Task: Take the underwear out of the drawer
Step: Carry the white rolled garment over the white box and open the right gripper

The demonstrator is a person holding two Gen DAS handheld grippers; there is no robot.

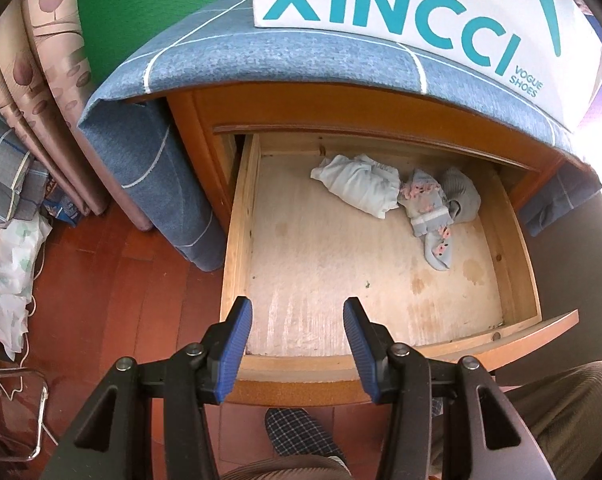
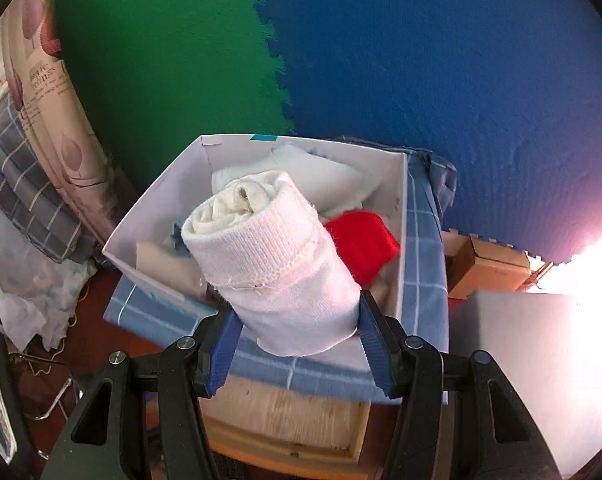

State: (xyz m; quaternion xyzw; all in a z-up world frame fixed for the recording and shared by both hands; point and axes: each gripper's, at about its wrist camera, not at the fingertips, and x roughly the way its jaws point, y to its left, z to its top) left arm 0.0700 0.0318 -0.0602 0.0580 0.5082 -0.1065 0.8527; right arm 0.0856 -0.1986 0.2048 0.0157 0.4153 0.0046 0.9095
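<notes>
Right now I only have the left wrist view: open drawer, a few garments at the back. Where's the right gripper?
Observer: The right gripper has its jaws closed on a rolled white garment, held over a white box.
Operator: Box empty?
Observer: No. A red item and pale folded fabric lie in it.
Operator: Where does the box sit?
Observer: On the blue checked cloth, above the open drawer.

The open drawer (image 1: 381, 280) holds crumpled garments (image 1: 397, 192) at its rear right. A box (image 2: 149, 216) sits on the cabinet top (image 1: 301, 64), above the drawer.
</notes>
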